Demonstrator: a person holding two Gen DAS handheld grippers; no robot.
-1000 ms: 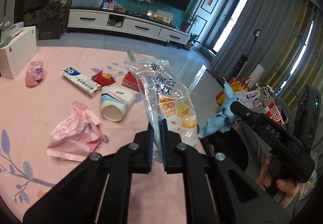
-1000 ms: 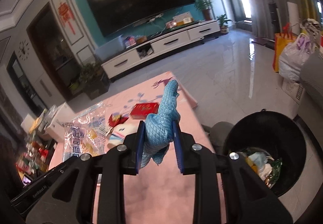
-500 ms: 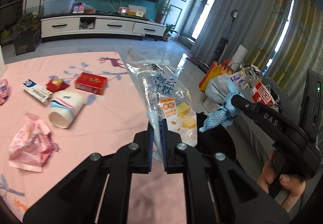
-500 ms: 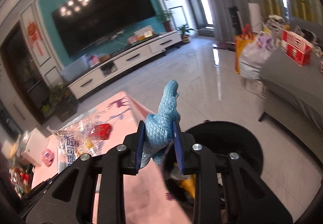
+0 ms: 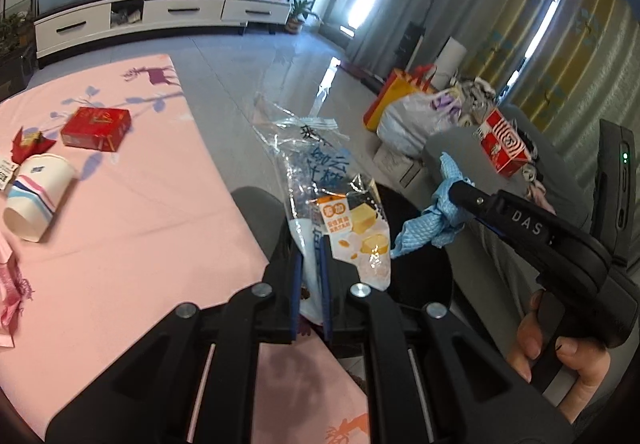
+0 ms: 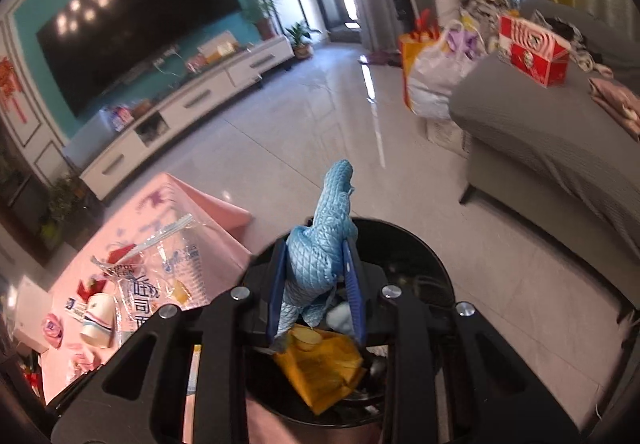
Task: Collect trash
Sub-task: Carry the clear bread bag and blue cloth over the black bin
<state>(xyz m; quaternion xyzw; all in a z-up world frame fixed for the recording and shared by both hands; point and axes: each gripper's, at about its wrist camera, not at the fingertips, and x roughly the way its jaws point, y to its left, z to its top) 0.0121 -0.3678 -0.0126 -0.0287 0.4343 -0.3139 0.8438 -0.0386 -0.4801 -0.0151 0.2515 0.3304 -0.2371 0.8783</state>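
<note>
Both tongs carry trash above the black bin (image 6: 404, 244): the left tongs (image 5: 310, 276) pinch a clear snack bag (image 5: 332, 204), the right tongs (image 6: 316, 292) pinch a blue cloth (image 6: 320, 244). Beyond the left tongs, a paper cup (image 5: 34, 200), red box (image 5: 96, 128) and pink wrapper (image 5: 10, 292) remain on the bench (image 5: 140, 236).

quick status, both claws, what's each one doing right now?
Left claw: closed on the clear plastic snack bag.
Right claw: closed on the crumpled blue cloth, over the black trash bin.
</note>
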